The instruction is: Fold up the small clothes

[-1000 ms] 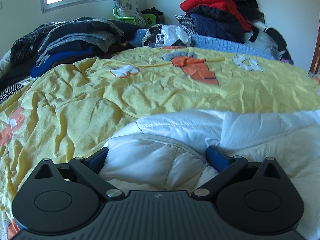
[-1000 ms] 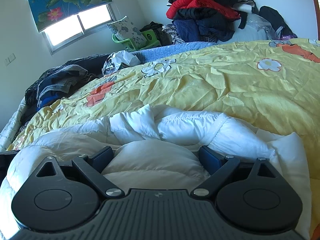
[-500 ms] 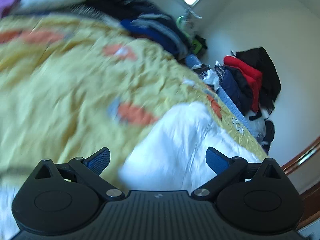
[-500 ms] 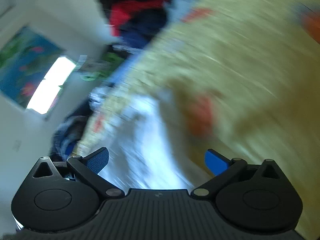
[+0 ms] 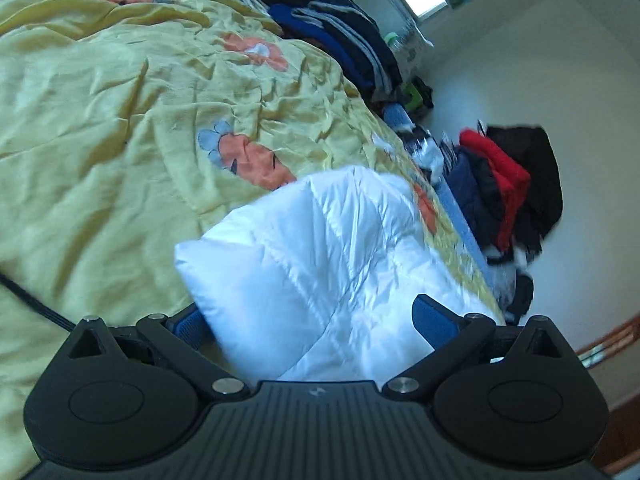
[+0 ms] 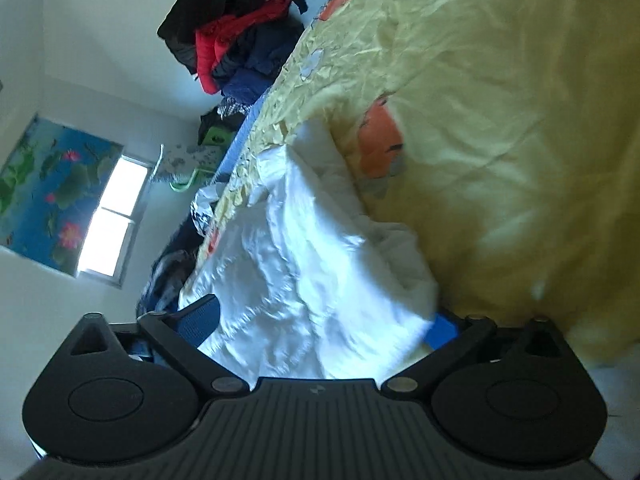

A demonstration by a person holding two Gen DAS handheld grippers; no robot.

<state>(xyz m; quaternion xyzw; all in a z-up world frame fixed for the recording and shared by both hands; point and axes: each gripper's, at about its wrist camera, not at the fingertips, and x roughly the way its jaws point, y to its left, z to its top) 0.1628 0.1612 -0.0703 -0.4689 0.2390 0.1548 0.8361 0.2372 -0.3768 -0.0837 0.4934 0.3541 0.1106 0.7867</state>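
Note:
A white puffy quilted garment (image 5: 320, 264) lies on the yellow flowered bedspread (image 5: 120, 120). My left gripper (image 5: 312, 320) is open, rolled to one side, with the garment's near end lying between its blue pads. The same garment (image 6: 304, 272) fills the middle of the right wrist view, bunched and wrinkled. My right gripper (image 6: 320, 324) is open too, rolled the other way, and the garment's near end lies between its pads. Neither gripper pinches the cloth.
A pile of red, black and navy clothes (image 5: 508, 188) is heaped against the far wall, also in the right wrist view (image 6: 236, 36). Folded dark clothes (image 5: 344, 40) are stacked along the bed's far side under the window (image 6: 112, 228). A black cable (image 5: 32, 300) crosses the bedspread.
Both grippers have rolled sharply, left and right in opposite directions, so the room looks tilted. The white garment stays between the open pads of each.

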